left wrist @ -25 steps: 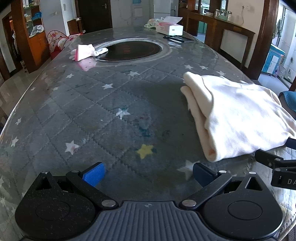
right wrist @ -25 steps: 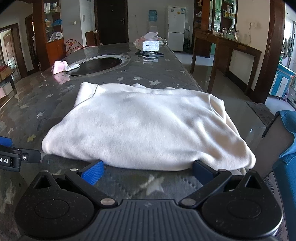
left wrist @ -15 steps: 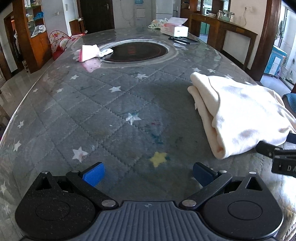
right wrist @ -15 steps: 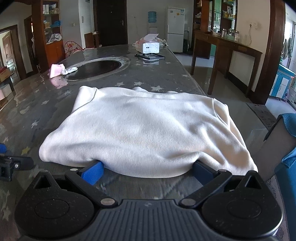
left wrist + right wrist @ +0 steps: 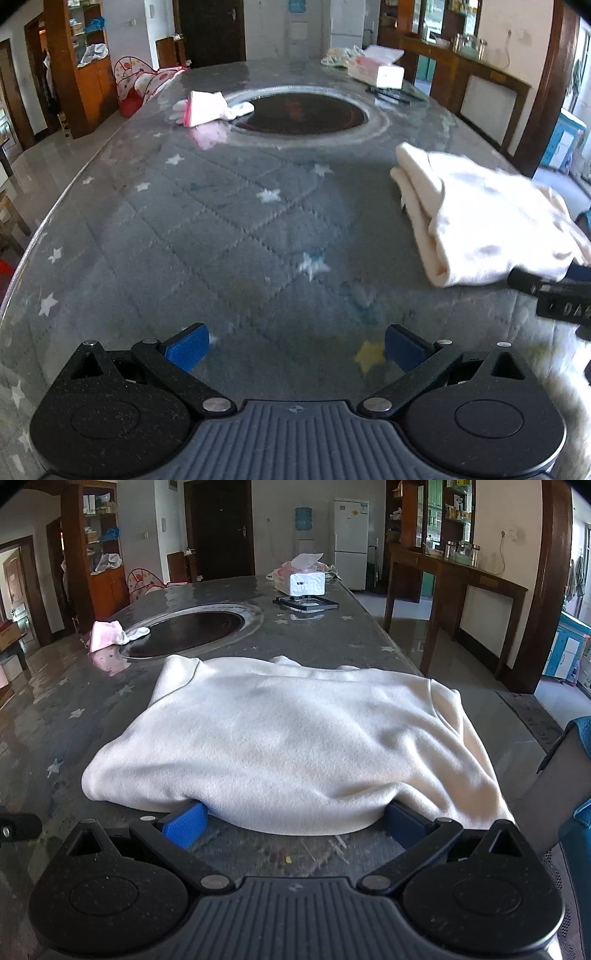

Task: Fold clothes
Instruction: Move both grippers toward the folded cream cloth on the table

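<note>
A folded cream garment (image 5: 295,738) lies on the grey star-patterned table (image 5: 55,716); it also shows at the right in the left wrist view (image 5: 491,221). My right gripper (image 5: 293,821) is open, low on the table, its blue fingertips (image 5: 184,821) touching the garment's near edge, which bulges between them. My left gripper (image 5: 295,347) is open and empty over bare table, to the left of the garment. The right gripper's black body (image 5: 554,295) shows at the garment's near corner.
A round dark inset (image 5: 299,114) sits mid-table with a pink and white cloth (image 5: 207,107) at its left rim. A tissue box (image 5: 306,583) and a black frame (image 5: 306,603) lie at the far end. A blue chair (image 5: 576,775) stands at the right edge.
My right gripper has moved forward until its fingertips reach the garment's near edge. My left gripper has moved forward and a little left along the table, away from the garment.
</note>
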`<state>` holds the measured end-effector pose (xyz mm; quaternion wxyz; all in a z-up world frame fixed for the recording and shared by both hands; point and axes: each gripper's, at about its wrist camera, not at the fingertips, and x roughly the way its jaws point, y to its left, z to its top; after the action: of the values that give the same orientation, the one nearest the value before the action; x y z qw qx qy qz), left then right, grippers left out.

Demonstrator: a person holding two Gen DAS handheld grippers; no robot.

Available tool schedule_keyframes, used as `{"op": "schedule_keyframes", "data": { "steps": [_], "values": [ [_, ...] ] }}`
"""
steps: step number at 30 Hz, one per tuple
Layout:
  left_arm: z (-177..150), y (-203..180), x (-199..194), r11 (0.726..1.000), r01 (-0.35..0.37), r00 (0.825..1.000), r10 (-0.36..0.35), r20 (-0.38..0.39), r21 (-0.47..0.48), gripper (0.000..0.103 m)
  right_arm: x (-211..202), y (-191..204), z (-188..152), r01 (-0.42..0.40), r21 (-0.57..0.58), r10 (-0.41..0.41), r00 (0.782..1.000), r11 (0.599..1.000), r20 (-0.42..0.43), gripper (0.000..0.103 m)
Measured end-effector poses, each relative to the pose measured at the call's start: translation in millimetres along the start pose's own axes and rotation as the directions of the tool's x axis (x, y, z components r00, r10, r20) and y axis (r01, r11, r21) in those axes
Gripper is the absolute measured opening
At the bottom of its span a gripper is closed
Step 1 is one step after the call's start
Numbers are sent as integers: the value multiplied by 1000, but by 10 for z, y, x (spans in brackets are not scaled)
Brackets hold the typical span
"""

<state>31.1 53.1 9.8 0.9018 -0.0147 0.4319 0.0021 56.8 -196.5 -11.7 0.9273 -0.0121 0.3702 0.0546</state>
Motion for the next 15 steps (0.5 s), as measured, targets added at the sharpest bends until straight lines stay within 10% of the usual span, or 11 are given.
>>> {"op": "schedule_keyframes", "data": {
  "steps": [15],
  "values": [
    [355,-451,20,993,90,995,-94,45,71,103,-270,-112,139,-40,-78,45,997,996,65,102]
  ]
}}
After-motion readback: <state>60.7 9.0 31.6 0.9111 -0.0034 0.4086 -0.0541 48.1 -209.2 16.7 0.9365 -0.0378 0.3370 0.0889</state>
